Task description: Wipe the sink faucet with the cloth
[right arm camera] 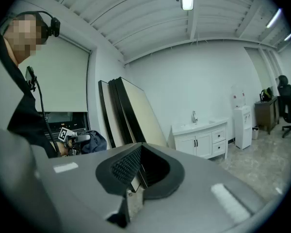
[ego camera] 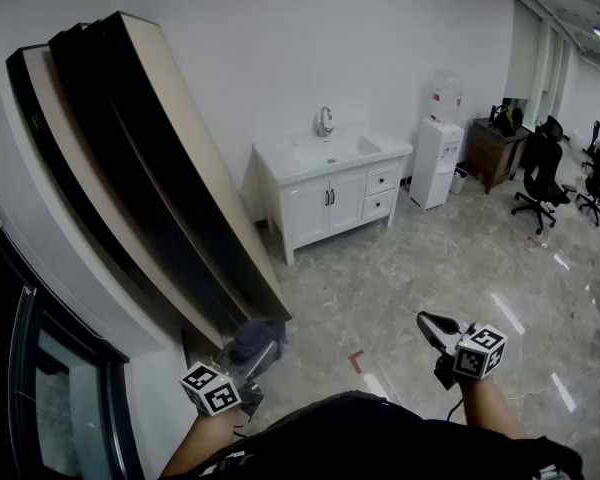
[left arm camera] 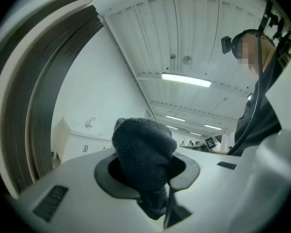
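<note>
left gripper [ego camera: 263,351] sits low at the left of the head view, pointing about level, jaws clamped on a dark grey cloth [ego camera: 256,336]. in the left gripper view the cloth is bunched between the pads, bulging out above them, with a fold trailing down into the slot behind. right gripper [ego camera: 432,326] is low at the right, tipped slightly downward. its jaws are pressed together with nothing between them, and the ribbed pads show face to face in the right gripper view. both grippers are held close to the person's body, well apart from each other. the faucet [ego camera: 324,121] is chrome and stands at the back edge of the sink [ego camera: 352,149], which is set in a white vanity cabinet [ego camera: 310,213] against the far wall. cloth and faucet are well apart, with a stretch of glossy marble-look floor [ego camera: 430,258] between them. several dark and beige panels [ego camera: 130,158] lean on the wall at the left, near the left gripper. a white water dispenser [ego camera: 435,163] stands just right of the cabinet. farther right are a wooden desk [ego camera: 492,153] and black office chairs [ego camera: 537,173]. a small red mark [ego camera: 356,361] lies on the floor between the grippers.
</note>
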`<state>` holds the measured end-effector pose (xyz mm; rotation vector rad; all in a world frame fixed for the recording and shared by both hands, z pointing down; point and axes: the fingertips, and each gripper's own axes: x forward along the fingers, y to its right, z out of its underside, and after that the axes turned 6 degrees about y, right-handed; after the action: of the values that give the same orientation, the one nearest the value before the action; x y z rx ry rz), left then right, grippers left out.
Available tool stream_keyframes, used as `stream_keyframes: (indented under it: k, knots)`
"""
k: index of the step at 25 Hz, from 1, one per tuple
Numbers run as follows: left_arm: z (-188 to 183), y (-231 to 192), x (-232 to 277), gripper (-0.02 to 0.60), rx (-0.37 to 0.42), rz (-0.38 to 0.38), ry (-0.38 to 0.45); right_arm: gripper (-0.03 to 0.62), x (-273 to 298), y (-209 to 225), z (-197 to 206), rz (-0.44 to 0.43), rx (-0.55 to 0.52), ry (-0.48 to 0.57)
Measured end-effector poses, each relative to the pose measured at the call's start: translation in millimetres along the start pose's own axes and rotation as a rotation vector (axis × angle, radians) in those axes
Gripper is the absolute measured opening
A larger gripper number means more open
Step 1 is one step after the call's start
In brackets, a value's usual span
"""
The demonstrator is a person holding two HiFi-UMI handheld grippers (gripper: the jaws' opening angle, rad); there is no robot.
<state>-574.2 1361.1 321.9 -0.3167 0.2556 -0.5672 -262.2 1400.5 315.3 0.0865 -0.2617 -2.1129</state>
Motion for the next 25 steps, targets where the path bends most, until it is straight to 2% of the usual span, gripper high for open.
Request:
stream_keyframes:
  k: [8,14,19,25]
  knots:
    - [-5,-11,4,0.115,-0.001,0.011,-0.006,-0.002,8,0,3,0.005,0.0,-0.002]
    - [2,-5,25,0.115,-0.007,0.033,-0.03,0.0,-5,5,-7,-0.012,0.005,0.036]
    - [21,19,64,0.115,-0.022,0.082,-0.052,0.0,-44,33,-11,0.028,0.008,0.045]
    - [50,74,126,0.115,-0.046,0.13,-0.081,0.0,-111,88,-9,0.078,0.055,0.071]
